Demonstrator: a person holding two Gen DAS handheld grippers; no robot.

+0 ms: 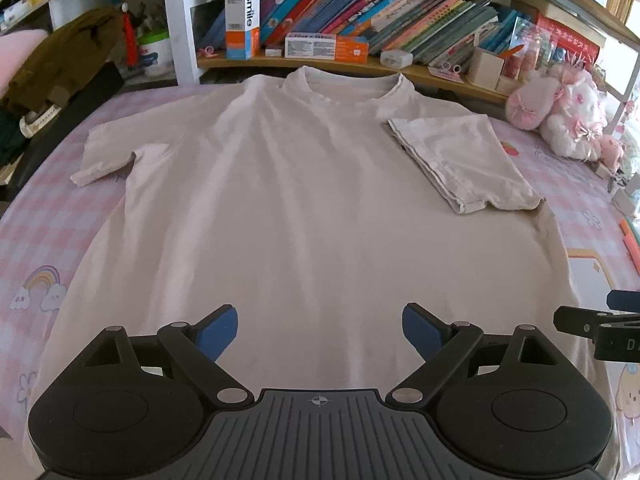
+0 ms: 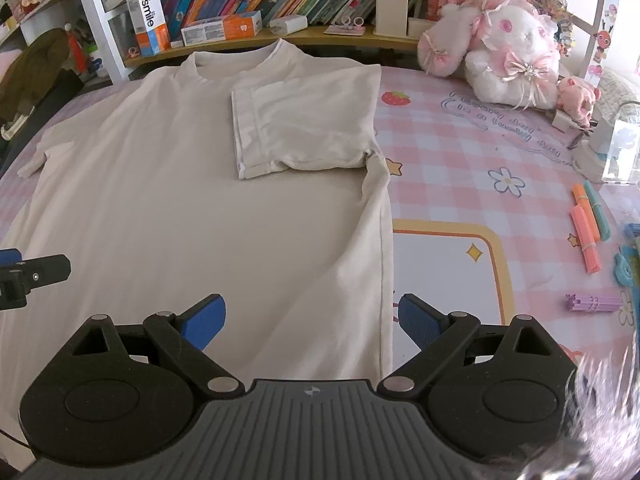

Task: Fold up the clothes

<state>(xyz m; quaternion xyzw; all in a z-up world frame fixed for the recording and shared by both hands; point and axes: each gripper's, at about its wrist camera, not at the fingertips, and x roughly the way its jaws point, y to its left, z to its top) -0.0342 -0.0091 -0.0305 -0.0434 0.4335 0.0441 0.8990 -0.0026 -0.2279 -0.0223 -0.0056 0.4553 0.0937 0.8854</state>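
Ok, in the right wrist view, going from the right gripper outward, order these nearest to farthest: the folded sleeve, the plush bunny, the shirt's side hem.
From the right gripper:
1. Shirt's side hem, between the open jaws, toward the right finger.
2. Folded sleeve, ahead, lying over the shirt's chest.
3. Plush bunny, far right, by the shelf.

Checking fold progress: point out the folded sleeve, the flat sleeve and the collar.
folded sleeve [image 2: 304, 128]: right wrist view, middle of its cloth.
flat sleeve [image 1: 106, 148]: left wrist view, centre.
collar [image 1: 344, 86]: left wrist view, front neckband.
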